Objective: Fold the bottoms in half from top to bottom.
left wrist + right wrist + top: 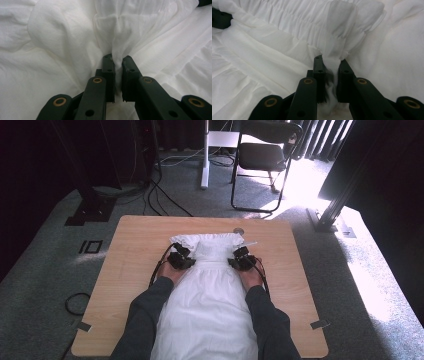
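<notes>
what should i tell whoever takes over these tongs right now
Left tongs: shut on a pinch of the white garment, at its left edge near the gathered band.
Right tongs: shut on a pinch of the same cloth at the right edge, level with the left.
The garment lies lengthwise down the middle of the wooden table, its far end bunched up near the far edge.
Done: both sides gripped. Left: probably folding or smoothing the far part; the bunched end is not yet flat.

Sunlit glare upper right; soft focus
</notes>
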`<state>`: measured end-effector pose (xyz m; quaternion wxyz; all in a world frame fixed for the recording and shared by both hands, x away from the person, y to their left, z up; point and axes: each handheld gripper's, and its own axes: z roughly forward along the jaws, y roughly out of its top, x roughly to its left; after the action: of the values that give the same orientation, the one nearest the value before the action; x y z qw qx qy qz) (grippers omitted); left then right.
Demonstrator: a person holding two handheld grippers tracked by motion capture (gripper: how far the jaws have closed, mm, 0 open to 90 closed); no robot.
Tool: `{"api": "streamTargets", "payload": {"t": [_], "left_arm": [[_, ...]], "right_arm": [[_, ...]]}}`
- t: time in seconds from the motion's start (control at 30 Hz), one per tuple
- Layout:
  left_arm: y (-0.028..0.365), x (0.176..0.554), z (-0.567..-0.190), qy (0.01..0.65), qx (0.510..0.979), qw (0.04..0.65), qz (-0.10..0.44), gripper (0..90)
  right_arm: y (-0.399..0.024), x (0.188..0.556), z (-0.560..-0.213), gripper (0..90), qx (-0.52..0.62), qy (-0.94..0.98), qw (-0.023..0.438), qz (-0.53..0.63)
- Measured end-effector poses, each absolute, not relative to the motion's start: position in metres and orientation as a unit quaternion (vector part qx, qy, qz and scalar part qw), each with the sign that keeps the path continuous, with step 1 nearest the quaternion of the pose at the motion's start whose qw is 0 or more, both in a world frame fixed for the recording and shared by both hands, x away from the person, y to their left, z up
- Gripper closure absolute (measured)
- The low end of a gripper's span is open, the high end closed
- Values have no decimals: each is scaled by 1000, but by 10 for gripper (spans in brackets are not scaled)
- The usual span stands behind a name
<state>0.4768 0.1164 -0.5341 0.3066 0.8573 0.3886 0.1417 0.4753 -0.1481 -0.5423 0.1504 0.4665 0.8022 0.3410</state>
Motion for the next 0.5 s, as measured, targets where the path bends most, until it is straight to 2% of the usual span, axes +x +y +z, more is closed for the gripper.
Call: {"api": "streamTargets", "payload": {"t": [0.17,0.23,0.3,0.4,0.43,0.47,0.5], "left_arm": [[116,471,-529,380,853,321,159,864],[121,464,-515,381,836,363,156,872],[123,461,-507,375,834,373,158,874],[129,447,-468,349,820,419,173,874],[129,447,-468,349,820,419,173,874],[133,438,-449,340,814,436,176,874],[133,438,-449,340,814,436,176,875]], "right_arm": [[-147,472,-538,815,452,811,167,333],[-153,466,-526,821,443,804,180,353],[-157,462,-514,822,432,802,190,365],[-162,454,-490,823,408,803,212,379],[-162,454,-490,823,408,803,212,379],[-164,447,-471,823,391,800,229,393],[-165,443,-461,823,384,798,235,401]]}}
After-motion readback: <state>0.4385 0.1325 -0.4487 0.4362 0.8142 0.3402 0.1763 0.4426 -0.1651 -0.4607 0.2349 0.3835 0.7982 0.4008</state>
